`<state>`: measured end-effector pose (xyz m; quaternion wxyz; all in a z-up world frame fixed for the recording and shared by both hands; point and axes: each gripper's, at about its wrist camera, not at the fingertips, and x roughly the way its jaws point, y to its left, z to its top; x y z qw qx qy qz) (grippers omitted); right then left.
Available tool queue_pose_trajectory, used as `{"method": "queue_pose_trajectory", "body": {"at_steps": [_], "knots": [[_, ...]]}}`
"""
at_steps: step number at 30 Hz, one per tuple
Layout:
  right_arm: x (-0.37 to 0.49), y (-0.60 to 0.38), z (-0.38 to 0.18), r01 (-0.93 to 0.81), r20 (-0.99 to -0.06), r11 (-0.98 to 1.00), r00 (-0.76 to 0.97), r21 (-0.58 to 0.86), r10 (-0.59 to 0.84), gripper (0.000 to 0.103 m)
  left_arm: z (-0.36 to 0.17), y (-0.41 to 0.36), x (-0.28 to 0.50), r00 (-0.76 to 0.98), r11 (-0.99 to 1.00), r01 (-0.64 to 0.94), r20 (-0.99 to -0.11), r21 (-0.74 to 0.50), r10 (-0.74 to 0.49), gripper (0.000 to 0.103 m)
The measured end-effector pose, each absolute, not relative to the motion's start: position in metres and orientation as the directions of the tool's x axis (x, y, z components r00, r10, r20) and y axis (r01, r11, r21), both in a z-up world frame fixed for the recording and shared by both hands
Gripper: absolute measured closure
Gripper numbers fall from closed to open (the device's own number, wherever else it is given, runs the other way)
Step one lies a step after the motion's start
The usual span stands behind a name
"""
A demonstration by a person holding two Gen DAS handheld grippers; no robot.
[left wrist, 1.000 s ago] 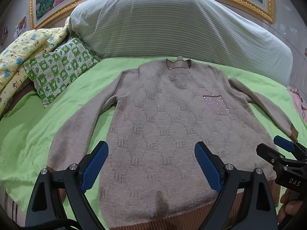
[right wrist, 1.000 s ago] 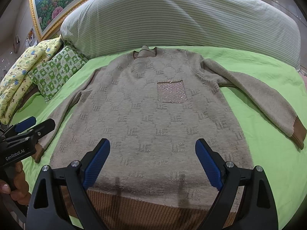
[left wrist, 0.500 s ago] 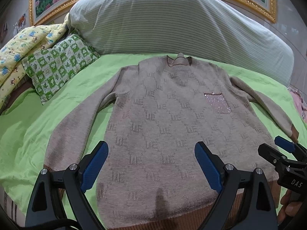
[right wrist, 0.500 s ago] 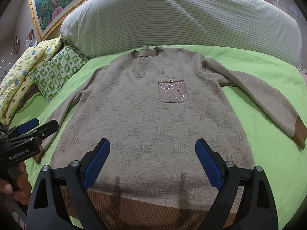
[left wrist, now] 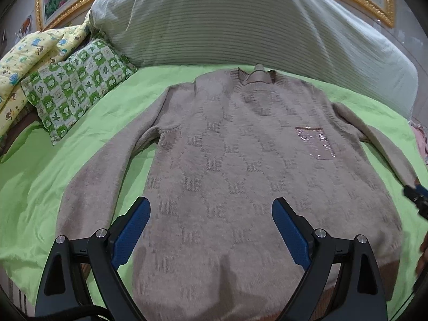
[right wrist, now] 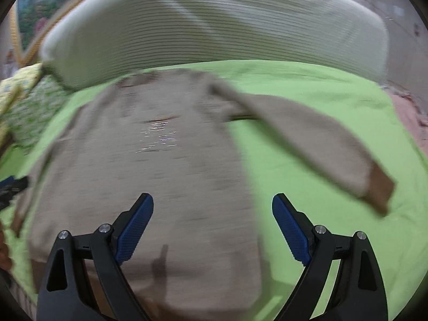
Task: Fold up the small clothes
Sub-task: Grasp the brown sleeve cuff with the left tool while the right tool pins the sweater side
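- Left wrist view is showing the sweater [left wrist: 240, 176] lying flat and face up on the green sheet [left wrist: 40, 187], neck end toward the big striped pillow [left wrist: 254, 21].
- Nothing is looking folded yet. Both sleeves are lying out to the sides and the body is lying open, so I think the whole folding job is waiting to be done.
- The left gripper [left wrist: 211, 230] is hanging over the bottom part of the sweater. Its two blue fingers [left wrist: 131, 230] are sitting wide apart and are holding nothing.
- The right gripper [right wrist: 212, 230] is hanging over the sweater's bottom right edge. Its fingers are also sitting wide apart with nothing between them.
- The left wrist view is sharp. It is showing the letter pattern, the shiny pocket [left wrist: 315, 144], the left sleeve [left wrist: 101, 176] and the green checked pillow [left wrist: 72, 93].
- The right wrist view is blurry, so the pattern is not showing there. But it is showing the whole right sleeve [right wrist: 307, 139] out on the sheet, down to its brown cuff [right wrist: 379, 190]. The left wrist view is cutting that cuff off.
- I think a sleeve needs to go across the body first.
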<state>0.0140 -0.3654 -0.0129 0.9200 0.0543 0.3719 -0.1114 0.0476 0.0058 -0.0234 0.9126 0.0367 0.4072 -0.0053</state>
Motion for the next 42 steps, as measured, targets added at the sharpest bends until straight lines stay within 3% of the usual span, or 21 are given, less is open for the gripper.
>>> {"method": "queue_pose_trajectory", "body": {"at_steps": [6,7,10,13,15,16,17,21,23,27,29,30,31,32,37,42], "knots": [[0.039,-0.451,-0.033,0.337,-0.754,0.934,0.582,-0.118,-0.305,0.012,-0.036,0.010,0.091,0.626,0.999,-0.007,-0.779,0.049,0.043,0.010],[0.044,-0.462,-0.039,0.338,-0.769,0.930,0.554,-0.142,-0.318,0.012,-0.038,0.010,0.096,0.582,0.992,-0.110,-0.805,0.069,0.120,0.010],[0.057,-0.479,-0.054,0.323,-0.806,0.925,0.484,-0.198,-0.341,0.014,-0.044,0.009,0.115,0.573,0.991,-0.114,-0.811,0.069,0.122,0.010],[0.064,-0.491,-0.063,0.303,-0.850,0.938,0.438,-0.168,-0.293,0.041,-0.050,0.008,0.128,0.554,0.992,-0.115,-0.825,0.056,0.111,0.010],[0.071,-0.490,-0.054,0.295,-0.861,0.943,0.430,-0.151,-0.272,0.066,-0.054,0.009,0.135,0.547,0.992,-0.117,-0.830,0.047,0.103,0.010],[0.073,-0.488,-0.049,0.303,-0.866,0.944,0.428,-0.133,-0.260,0.095,-0.055,0.009,0.138,0.545,0.992,-0.117,-0.833,0.039,0.097,0.010],[0.076,-0.486,-0.036,0.327,-0.870,0.943,0.447,-0.057,-0.208,0.098,-0.056,0.009,0.140,0.544,0.993,-0.117,-0.834,0.033,0.092,0.010],[0.096,-0.448,0.016,0.245,-0.796,0.937,0.602,0.248,0.053,0.098,-0.054,0.012,0.142,0.548,0.993,-0.121,-0.834,0.002,0.068,0.010],[0.122,-0.402,0.050,0.110,-0.703,0.902,0.668,0.417,0.244,0.098,-0.051,0.015,0.142,0.555,0.992,-0.124,-0.830,-0.017,0.055,0.010],[0.189,-0.302,0.090,-0.121,-0.534,0.781,0.665,0.613,0.522,0.098,-0.048,0.019,0.144,0.554,0.988,-0.143,-0.832,-0.053,0.036,0.010],[0.223,-0.260,0.093,-0.198,-0.477,0.704,0.609,0.682,0.634,0.087,-0.048,0.018,0.146,0.549,0.986,-0.156,-0.836,-0.066,0.030,0.010],[0.238,-0.235,0.096,-0.226,-0.498,0.717,0.583,0.659,0.642,0.078,-0.048,0.017,0.147,0.546,0.985,-0.159,-0.838,-0.073,0.026,0.010],[0.244,-0.219,0.096,-0.249,-0.508,0.734,0.582,0.632,0.635,0.061,-0.047,0.017,0.148,0.543,0.983,-0.162,-0.839,-0.082,0.020,0.010],[0.246,-0.211,0.096,-0.264,-0.505,0.741,0.590,0.617,0.630,0.057,-0.047,0.017,0.149,0.543,0.982,-0.163,-0.840,-0.091,0.012,0.010],[0.243,-0.233,0.074,-0.227,-0.546,0.779,0.601,0.584,0.584,0.057,-0.053,0.022,0.163,0.528,0.971,-0.180,-0.848,-0.158,-0.040,0.010],[0.244,-0.300,0.032,-0.027,-0.634,0.828,0.629,0.561,0.450,0.057,-0.084,0.042,0.190,0.460,0.905,-0.290,-0.875,-0.311,-0.153,0.010]]}}
